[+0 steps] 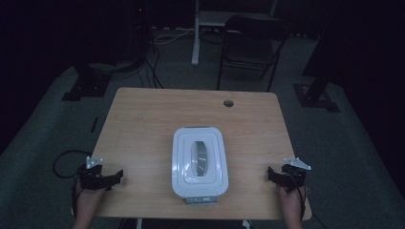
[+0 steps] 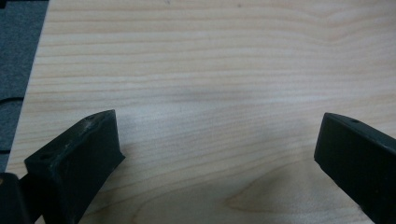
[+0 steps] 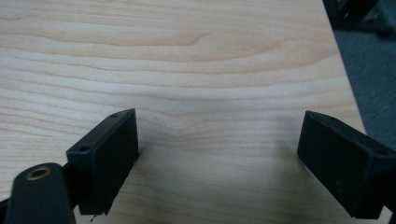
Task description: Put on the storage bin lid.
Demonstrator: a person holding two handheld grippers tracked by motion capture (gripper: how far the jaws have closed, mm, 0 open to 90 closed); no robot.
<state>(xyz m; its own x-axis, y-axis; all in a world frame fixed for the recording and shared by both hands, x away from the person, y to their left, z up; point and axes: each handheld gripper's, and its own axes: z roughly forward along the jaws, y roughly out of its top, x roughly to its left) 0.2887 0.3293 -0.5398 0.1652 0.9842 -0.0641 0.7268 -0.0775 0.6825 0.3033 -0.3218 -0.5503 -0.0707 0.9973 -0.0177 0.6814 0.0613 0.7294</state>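
Your left gripper (image 1: pixel 113 179) and right gripper (image 1: pixel 273 175) rest at the counter's (image 1: pixel 143 119) near corners, jaws released and empty; between them the white lidded container (image 1: pixel 198 162) sits near the front edge.

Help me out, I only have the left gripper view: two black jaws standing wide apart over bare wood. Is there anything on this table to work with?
Observer: Yes. A white lidded container sits near the table's front edge, midway between the two grippers.
Operator: How is the left gripper placed relative to it?
Observer: The left gripper rests by the table's front left corner, apart from the container and pointing toward it.
Operator: And the other gripper?
Observer: The right gripper is open with bare wood between its jaws, near the front right corner.
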